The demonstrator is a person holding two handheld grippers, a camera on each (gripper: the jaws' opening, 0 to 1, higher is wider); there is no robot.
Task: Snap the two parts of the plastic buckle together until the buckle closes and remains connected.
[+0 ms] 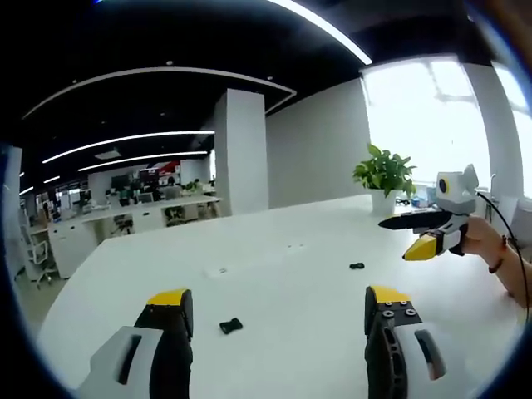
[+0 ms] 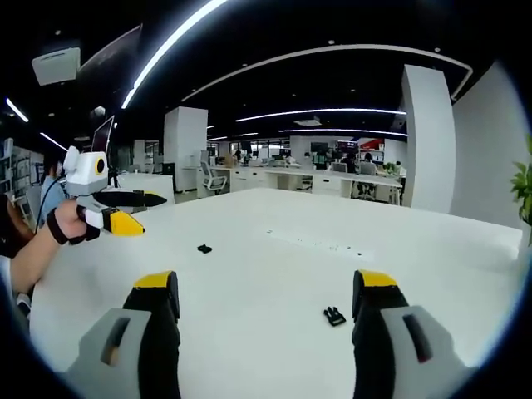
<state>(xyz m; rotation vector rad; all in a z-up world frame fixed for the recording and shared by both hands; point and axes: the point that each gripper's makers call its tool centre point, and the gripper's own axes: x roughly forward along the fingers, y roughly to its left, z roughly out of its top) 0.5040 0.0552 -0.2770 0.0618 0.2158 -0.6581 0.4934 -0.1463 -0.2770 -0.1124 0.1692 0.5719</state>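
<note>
Two small black buckle parts lie apart on the white table. In the left gripper view one part lies just ahead of my left gripper, nearer its left jaw, and the other part lies farther off to the right. My left gripper is open and holds nothing. In the right gripper view a pronged part lies close to the right jaw of my open right gripper, and the second part lies farther left. Each gripper shows in the other's view, hand-held above the table: right gripper, left gripper.
A potted plant stands at the table's far edge by the bright window. White pillars, desks and seated people fill the office behind. The person's hand and forearm reach in from the left side.
</note>
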